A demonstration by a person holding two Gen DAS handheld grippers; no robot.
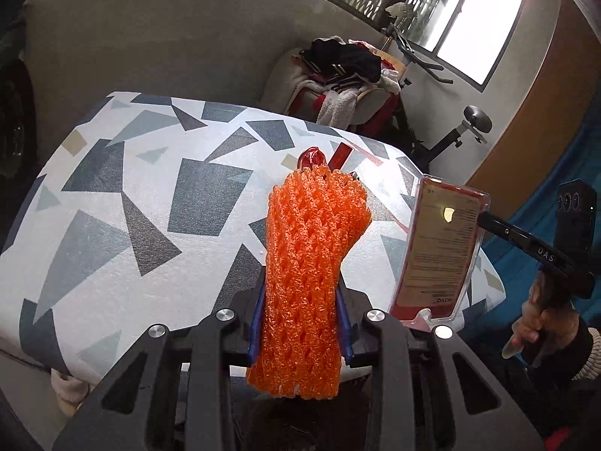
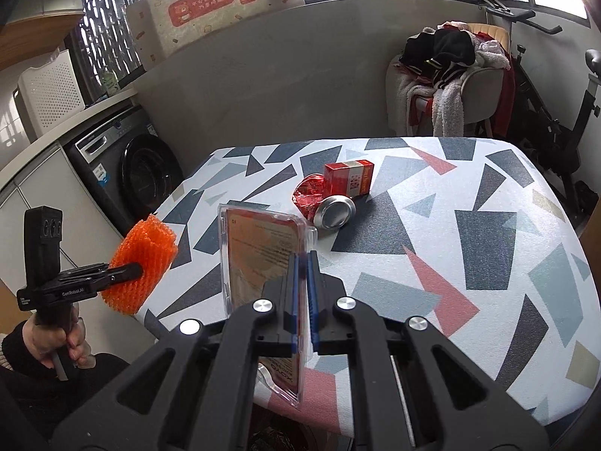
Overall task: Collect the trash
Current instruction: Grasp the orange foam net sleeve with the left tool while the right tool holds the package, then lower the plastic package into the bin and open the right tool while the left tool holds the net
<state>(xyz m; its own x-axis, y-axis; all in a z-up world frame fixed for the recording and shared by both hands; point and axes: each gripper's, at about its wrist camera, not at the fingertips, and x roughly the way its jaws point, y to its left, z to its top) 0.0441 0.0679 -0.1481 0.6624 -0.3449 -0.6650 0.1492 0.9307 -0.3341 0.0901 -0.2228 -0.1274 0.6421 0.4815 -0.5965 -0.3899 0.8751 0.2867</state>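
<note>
My left gripper (image 1: 300,323) is shut on an orange foam fruit net (image 1: 311,263), held upright above the near edge of the patterned table (image 1: 131,206). It also shows in the right wrist view (image 2: 144,263). My right gripper (image 2: 302,300) is shut on a clear plastic blister pack with a red card inside (image 2: 263,263), held upright over the table's near edge; it shows in the left wrist view (image 1: 439,251). A crushed red can (image 2: 323,203) and a red cigarette box (image 2: 349,178) lie together on the table (image 2: 488,244), beyond both grippers.
A washing machine (image 2: 135,176) stands left of the table. A chair piled with clothes (image 2: 450,79) and an exercise bike (image 2: 556,112) stand behind it, against a grey wall under windows.
</note>
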